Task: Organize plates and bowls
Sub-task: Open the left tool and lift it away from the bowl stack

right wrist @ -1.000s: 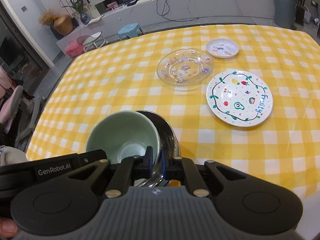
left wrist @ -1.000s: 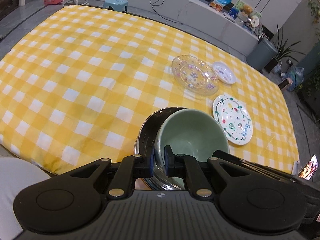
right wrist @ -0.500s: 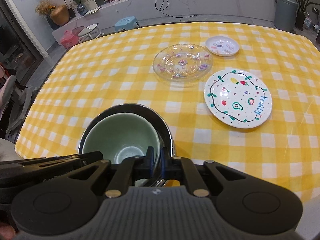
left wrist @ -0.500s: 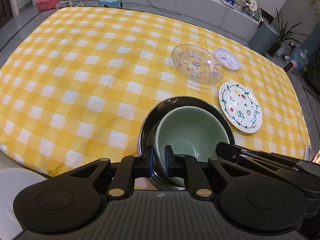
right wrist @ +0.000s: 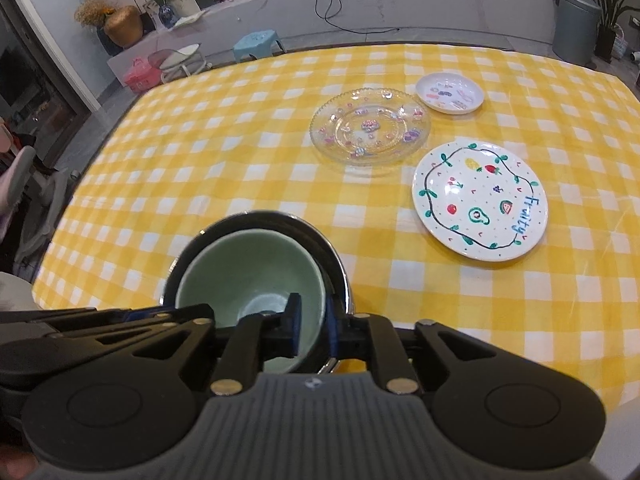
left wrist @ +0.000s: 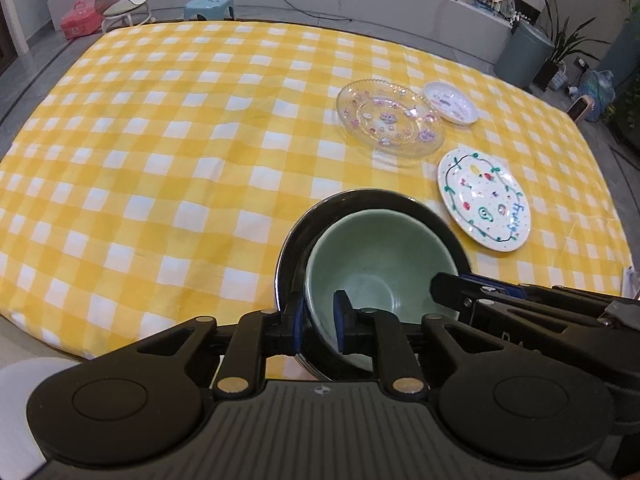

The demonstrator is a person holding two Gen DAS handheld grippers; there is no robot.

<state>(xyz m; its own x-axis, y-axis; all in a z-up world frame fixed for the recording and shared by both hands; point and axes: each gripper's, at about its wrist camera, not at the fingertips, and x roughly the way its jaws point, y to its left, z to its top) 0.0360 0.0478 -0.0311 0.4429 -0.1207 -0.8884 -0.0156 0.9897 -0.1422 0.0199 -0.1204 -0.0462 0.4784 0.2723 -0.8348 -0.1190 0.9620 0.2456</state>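
The green bowl (left wrist: 376,268) sits nested inside the steel bowl (left wrist: 292,256) at the near edge of the counter (left wrist: 160,152), so by my reading the bowls are stacked while the plates are not. Three plates lie unstacked toward the far right corner: the glass plate (left wrist: 390,122), the small white dish (left wrist: 450,102) just beyond it, and the fruit-patterned plate (left wrist: 484,198) nearer the right edge, close together but none overlapping.

The left gripper (left wrist: 318,322) is narrow, straddling the near left rims of the bowls, with one finger outside the steel wall and one inside the green bowl; whether the pads actually press I cannot tell. The right gripper (right wrist: 312,326) stands likewise on the near right side, narrow, one finger inside the green bowl.

The bowls stand close to the near edge, leaving little margin there. The left half of the counter offers wide room for gathering the plates
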